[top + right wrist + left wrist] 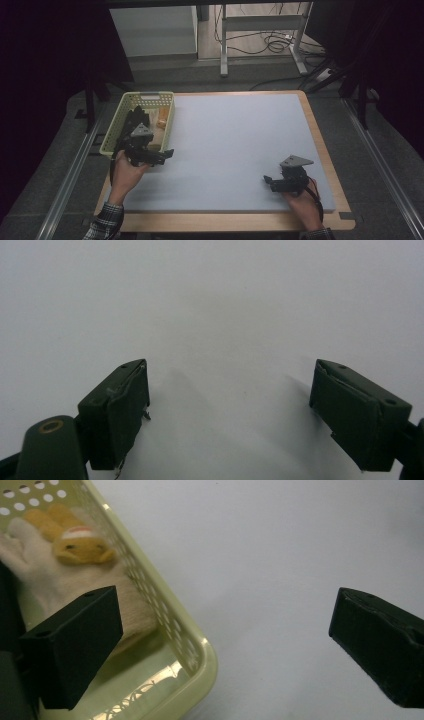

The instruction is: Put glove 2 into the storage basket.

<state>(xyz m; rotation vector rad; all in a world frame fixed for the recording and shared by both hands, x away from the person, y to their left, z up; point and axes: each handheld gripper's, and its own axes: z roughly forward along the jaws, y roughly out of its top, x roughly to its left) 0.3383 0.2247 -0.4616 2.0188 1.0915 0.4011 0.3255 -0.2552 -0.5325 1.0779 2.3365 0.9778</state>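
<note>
left gripper (150, 150) has its jaws spread wide and empty, straddling the near corner of the pale green basket (200, 650), one jaw over the inside, one over the bench (235, 145). the yellow plush toy (75, 542) lies in the basket on a cream cloth (65, 580), just beyond the inner jaw; looks like the reach-in step, so next move calls for pushing forward and closing on the toy. right gripper (282, 182), jaws also spread with nothing between, rests low on the bare bench, well apart.

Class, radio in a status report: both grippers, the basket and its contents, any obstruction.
Left gripper open, straddling pale yellow perforated plastic basket rim. Yellow-and-white plush toy inside, untouched. Right gripper open over grey mat. No obstruction.
</note>
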